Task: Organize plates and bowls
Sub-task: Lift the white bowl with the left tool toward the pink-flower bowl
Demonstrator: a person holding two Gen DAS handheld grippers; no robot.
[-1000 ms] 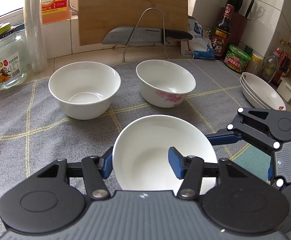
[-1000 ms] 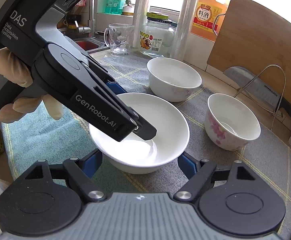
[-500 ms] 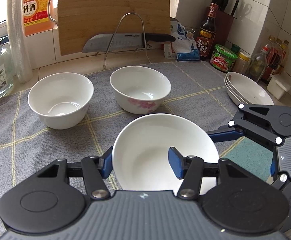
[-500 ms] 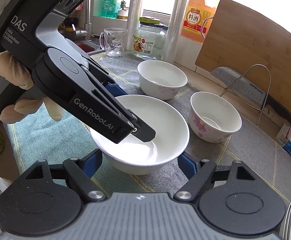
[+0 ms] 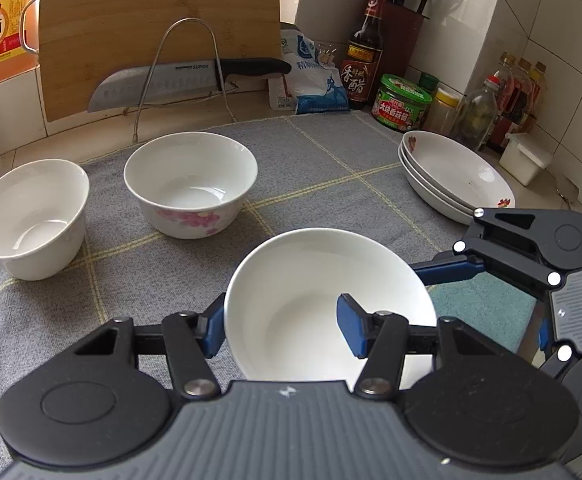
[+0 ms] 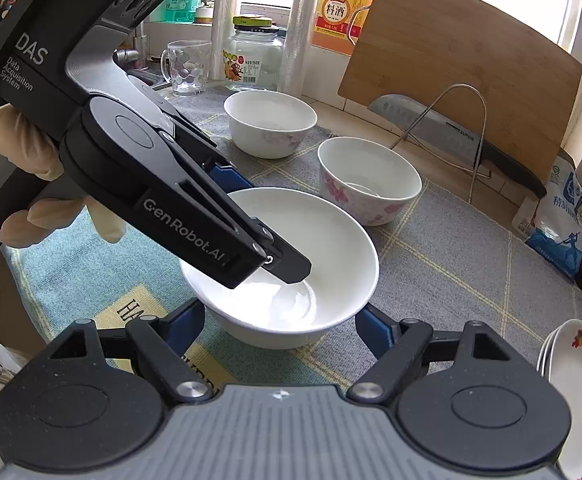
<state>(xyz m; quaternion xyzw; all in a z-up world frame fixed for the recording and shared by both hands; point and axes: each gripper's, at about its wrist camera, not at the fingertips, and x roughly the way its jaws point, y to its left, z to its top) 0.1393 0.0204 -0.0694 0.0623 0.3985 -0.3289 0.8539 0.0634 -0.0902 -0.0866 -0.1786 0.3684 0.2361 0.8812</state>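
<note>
- The left hand-held gripper is pinching the near rim of the wide plain white ceramic bowl, one finger inside, one outside.
- The right hand-held gripper is gaping wide around that bowl's base, gripping nothing.
- The bowl is sitting near, over the grey checked cloth on the table.
- Advice: be keeping it level while carrying toward the floral white bowl or the stacked white plates far right.
</note>
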